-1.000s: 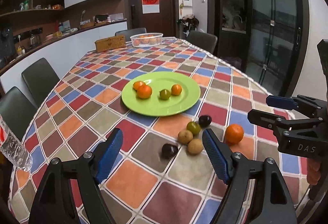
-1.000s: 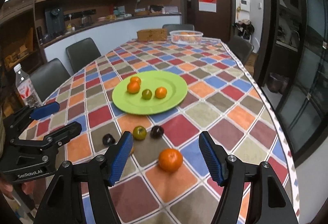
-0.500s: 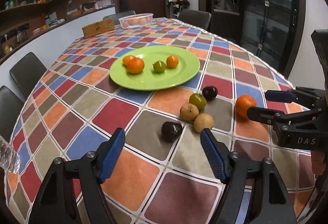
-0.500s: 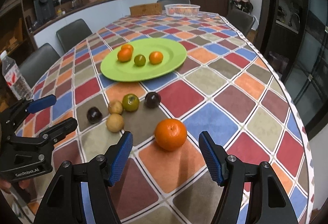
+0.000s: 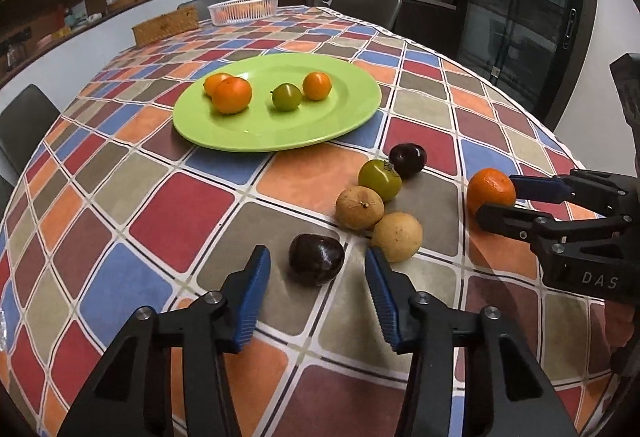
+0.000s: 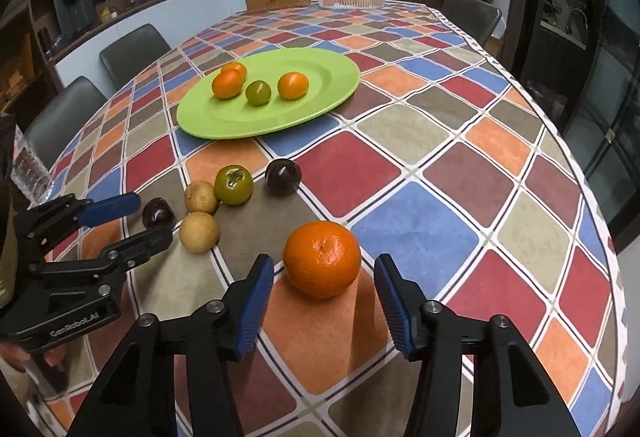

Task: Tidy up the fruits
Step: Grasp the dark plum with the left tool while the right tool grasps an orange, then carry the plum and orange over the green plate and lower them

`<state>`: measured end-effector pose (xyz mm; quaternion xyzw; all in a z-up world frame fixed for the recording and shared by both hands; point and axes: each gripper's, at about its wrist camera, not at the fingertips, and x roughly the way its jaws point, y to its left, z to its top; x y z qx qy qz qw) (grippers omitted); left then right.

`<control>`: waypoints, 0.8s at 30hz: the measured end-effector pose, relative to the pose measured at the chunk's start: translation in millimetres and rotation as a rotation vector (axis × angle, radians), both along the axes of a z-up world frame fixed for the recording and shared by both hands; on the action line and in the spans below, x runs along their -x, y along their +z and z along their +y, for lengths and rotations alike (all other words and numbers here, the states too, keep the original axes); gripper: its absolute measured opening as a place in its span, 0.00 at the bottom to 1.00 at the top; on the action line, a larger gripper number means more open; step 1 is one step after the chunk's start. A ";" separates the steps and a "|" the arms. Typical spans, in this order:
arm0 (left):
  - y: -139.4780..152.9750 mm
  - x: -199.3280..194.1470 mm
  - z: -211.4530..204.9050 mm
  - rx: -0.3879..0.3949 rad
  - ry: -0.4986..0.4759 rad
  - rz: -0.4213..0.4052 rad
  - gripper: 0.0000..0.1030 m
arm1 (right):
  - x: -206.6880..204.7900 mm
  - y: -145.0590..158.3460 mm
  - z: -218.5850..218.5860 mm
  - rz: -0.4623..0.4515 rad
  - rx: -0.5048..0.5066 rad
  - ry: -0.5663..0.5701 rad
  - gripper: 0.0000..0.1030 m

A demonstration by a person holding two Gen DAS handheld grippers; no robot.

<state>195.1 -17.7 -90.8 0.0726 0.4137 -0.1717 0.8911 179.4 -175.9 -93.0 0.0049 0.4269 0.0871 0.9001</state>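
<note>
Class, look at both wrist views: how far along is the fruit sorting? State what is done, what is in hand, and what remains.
Done: four fruits lie on the green plate.

In hand: nothing is gripped yet. The left gripper brackets the near dark plum and the right gripper brackets the large orange; both sets of jaws have just been closing, pads not yet touching.

Left: all six fruits on the tablecloth.

A green plate (image 5: 276,141) is seen upper centre of the left wrist view, bearing three orange fruits (image 5: 232,95) and one small green fruit (image 5: 286,97). Below right of it, loose on the cloth, a dark plum (image 5: 408,159), a green persimmon (image 5: 379,179) and two tan round fruits (image 5: 359,207) are clustered. A second dark plum (image 5: 317,259) lies lower centre. A mandarin (image 6: 322,258) is found lower centre of the right wrist view.
</note>
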 end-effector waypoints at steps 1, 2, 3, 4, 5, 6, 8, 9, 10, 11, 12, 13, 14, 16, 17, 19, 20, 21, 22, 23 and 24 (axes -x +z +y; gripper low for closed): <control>-0.6 -1.4 -0.2 0.001 0.000 0.003 0.42 | -1.1 -1.0 0.0 0.003 0.000 0.000 0.50; -0.9 -2.6 -0.5 0.003 -0.002 0.005 0.40 | -2.2 -2.0 -0.3 0.008 -0.001 0.000 0.48; -0.9 -3.8 -0.7 0.005 -0.004 0.008 0.38 | -3.1 -2.5 -0.5 0.010 -0.003 0.000 0.48; -1.0 -4.5 -1.0 0.006 -0.004 0.008 0.36 | -4.4 -3.3 -0.8 0.013 -0.002 -0.001 0.47; -1.1 -5.2 -1.5 0.003 -0.003 0.008 0.35 | -5.7 -3.9 -1.3 0.015 -0.003 -0.002 0.47; -1.3 -5.9 -2.0 0.000 -0.001 0.009 0.32 | -6.7 -4.4 -1.5 0.018 -0.007 -0.001 0.47; -2.0 -6.6 -2.0 0.000 0.001 0.014 0.29 | -8.0 -5.5 -1.5 0.019 -0.009 0.001 0.46; -2.0 -6.4 -1.8 0.000 0.002 0.014 0.28 | -8.4 -5.8 -1.2 0.019 -0.010 0.003 0.45; -2.2 -6.7 -2.1 0.001 0.004 0.014 0.28 | -8.4 -6.4 -0.8 0.019 -0.014 0.008 0.43; -1.9 -6.5 -1.7 0.003 0.005 0.015 0.28 | -8.6 -7.1 -0.3 0.020 -0.015 0.012 0.41; -1.6 -6.0 -0.8 0.006 0.006 0.016 0.28 | -8.9 -7.7 0.5 0.021 -0.015 0.017 0.41; -1.2 -5.7 -0.4 0.007 0.008 0.016 0.28 | -8.7 -7.8 1.0 0.017 -0.012 0.018 0.41; -0.8 -5.3 -0.2 0.008 0.009 0.016 0.28 | -8.9 -7.8 1.3 0.016 -0.010 0.019 0.41; 0.8 -3.9 0.1 0.010 0.010 0.013 0.28 | -8.6 -7.6 1.4 0.014 -0.008 0.022 0.40; 2.1 -2.8 0.2 0.012 0.011 0.010 0.28 | -8.4 -7.4 1.0 0.013 -0.008 0.022 0.40; 4.5 -0.4 0.7 0.014 0.013 0.005 0.28 | -6.5 -5.8 0.5 0.007 -0.008 0.023 0.40; 5.6 0.7 0.9 0.015 0.013 0.004 0.28 | -5.9 -5.0 0.3 0.005 -0.009 0.024 0.40; 7.3 2.1 0.9 0.017 0.011 0.001 0.28 | -4.6 -3.6 0.2 0.001 -0.011 0.025 0.40; 9.1 3.7 0.8 0.019 0.010 -0.003 0.28 | -2.5 -1.1 0.3 -0.004 -0.013 0.027 0.40; 11.7 5.6 1.0 0.020 0.011 -0.009 0.28 | -1.3 0.3 0.4 -0.008 -0.013 0.028 0.40; 13.5 7.0 0.9 0.023 0.012 -0.013 0.28 | 1.1 3.2 1.0 -0.017 -0.013 0.032 0.40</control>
